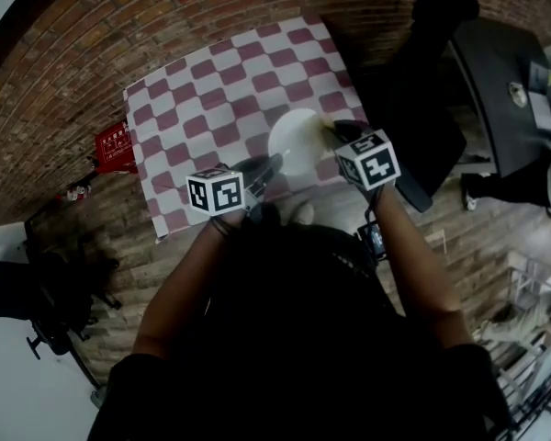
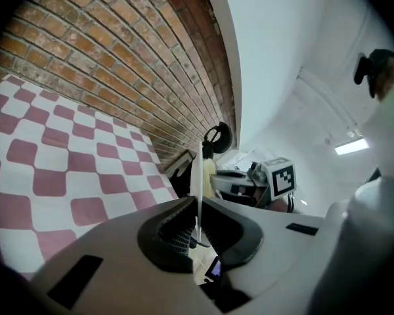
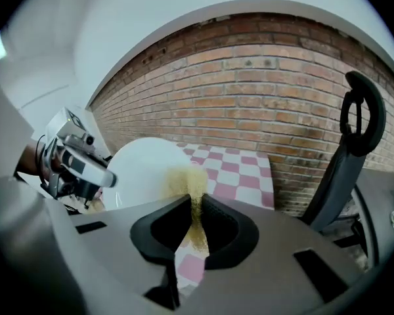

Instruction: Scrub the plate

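Note:
A white plate [image 1: 297, 141] is held on edge above the near side of the checkered table [image 1: 211, 90]. My left gripper [image 1: 272, 165] is shut on its rim; in the left gripper view the plate [image 2: 198, 176] runs edge-on between the jaws of my left gripper [image 2: 198, 225]. My right gripper [image 1: 338, 130] is shut on a yellow sponge [image 3: 192, 186]. In the right gripper view, the sponge sticks out past the jaws of my right gripper [image 3: 196, 218] and rests against the face of the plate [image 3: 141, 172]. The left gripper [image 3: 75, 166] shows at the plate's left rim.
The pink-and-white checkered cloth [image 2: 59, 169] covers the table. A red object [image 1: 113, 145] lies on the brick floor by its left edge. A black office chair [image 1: 422, 90] stands to the right, with a dark desk [image 1: 505, 81] beyond. Another black chair [image 1: 28, 301] is at the lower left.

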A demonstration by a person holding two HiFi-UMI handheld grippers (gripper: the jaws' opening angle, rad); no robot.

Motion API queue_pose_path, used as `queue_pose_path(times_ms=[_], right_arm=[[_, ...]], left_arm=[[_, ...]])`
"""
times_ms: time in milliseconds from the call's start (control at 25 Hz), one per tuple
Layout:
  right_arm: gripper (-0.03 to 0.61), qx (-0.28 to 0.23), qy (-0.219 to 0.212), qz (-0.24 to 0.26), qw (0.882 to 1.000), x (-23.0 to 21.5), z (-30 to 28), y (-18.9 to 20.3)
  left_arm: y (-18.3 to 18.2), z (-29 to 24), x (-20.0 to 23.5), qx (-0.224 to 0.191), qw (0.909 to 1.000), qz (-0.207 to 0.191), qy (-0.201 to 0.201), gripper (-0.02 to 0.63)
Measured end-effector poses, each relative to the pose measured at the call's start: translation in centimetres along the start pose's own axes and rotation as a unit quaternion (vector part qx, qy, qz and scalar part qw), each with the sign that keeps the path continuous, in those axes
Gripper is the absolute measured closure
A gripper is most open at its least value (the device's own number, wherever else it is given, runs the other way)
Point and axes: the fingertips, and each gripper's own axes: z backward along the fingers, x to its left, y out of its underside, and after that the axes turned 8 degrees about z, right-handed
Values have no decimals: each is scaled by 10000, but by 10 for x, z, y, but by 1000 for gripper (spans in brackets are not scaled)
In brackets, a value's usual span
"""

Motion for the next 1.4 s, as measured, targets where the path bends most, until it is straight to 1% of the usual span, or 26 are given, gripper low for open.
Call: queue_pose_path(times_ms=[80, 160, 280, 360, 440, 520, 680, 760, 840, 960, 1040, 1160, 1280, 1400], right_arm=[[534, -150, 83, 106, 9998, -3, 8, -16], [534, -340, 62, 259, 9991, 4, 15, -34], [534, -572, -122, 567, 9967, 30, 20, -56], [534, -591, -353, 806, 9944, 53, 18, -61], [534, -523, -590, 986, 9920, 75, 16, -59], [534, -430, -667, 1047, 9913, 85, 14, -51], [534, -62, -924, 928, 9914, 87, 9, -22], [533, 144, -973, 889, 9912, 82, 7, -6], [532, 320, -869, 829, 9922, 68, 6, 6], [532, 466, -458, 782, 9948, 34, 9, 14], [532, 451, -267, 709, 9961, 17, 14, 8], [533, 207, 42, 774, 9968, 0, 24, -15], [534, -136, 161, 1062, 9941, 4, 30, -42], [534, -310, 38, 1331, 9906, 30, 32, -58]], left_arm=[[4, -5, -6, 73, 10000, -27, 30, 588], [5, -10, -12, 130, 9999, -59, 75, 588], [4, -14, -15, 185, 9998, -93, 67, 589], [-2, -16, -19, 165, 9997, -167, 90, 591], [-11, -14, -18, 70, 9998, -196, 69, 595], [-21, -9, -16, -77, 9998, -170, 46, 596], [-39, 4, -10, -455, 9989, -45, -59, 595], [-42, 8, -9, -476, 9988, -101, -108, 595], [-37, 9, -9, -376, 9990, -184, -150, 595], [-26, 8, -10, -194, 9994, -230, -191, 594], [-19, 6, -13, -99, 9996, -228, -167, 594], [-9, -1, -19, 12, 9999, -135, -81, 592], [-2, -9, -28, 103, 9999, -54, 74, 589], [-7, -12, -34, 56, 9998, 16, 196, 589]])
